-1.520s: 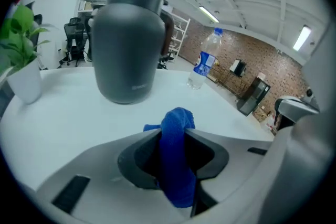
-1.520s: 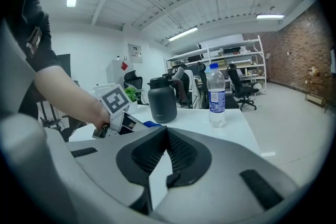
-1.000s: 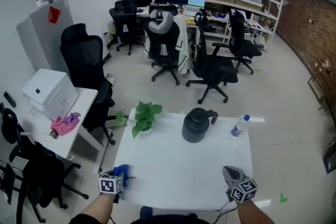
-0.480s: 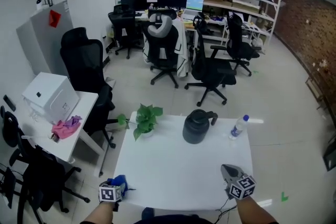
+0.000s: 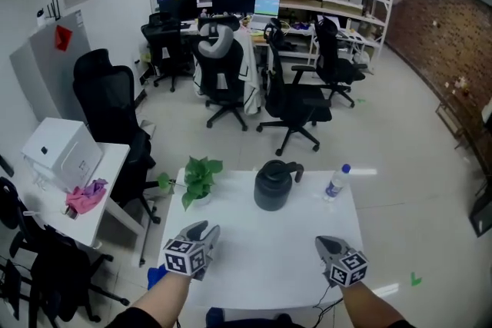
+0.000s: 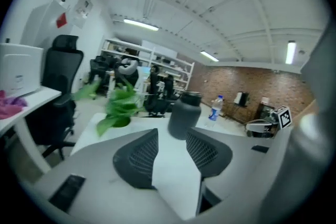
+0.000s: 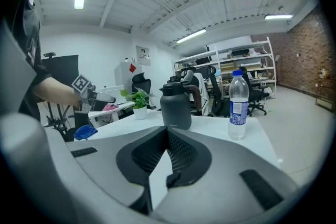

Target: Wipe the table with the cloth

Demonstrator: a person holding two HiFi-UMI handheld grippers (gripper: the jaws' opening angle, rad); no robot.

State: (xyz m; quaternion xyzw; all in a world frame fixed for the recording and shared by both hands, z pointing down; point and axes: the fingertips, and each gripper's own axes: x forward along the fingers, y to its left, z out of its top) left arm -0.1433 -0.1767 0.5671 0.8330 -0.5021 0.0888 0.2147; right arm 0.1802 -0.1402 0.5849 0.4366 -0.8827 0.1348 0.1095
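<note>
Office chairs and shelves fill the back, and our white table (image 5: 261, 257) sits bottom centre. The blue cloth (image 5: 156, 275) lies at its lower-left edge, just beside our left gripper (image 5: 204, 231), whose fingers are opening with nothing between them. Further right up top: plant (image 5: 196, 179), dark jug (image 5: 273, 184), water bottle (image 5: 335, 182). Our right gripper (image 5: 326, 244), lower right, has its fingers together, empty.

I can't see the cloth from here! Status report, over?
Left gripper opening, empty. Right gripper shut, empty. Cloth loose by table's near-left corner. Jug, bottle, plant at far edge.
</note>
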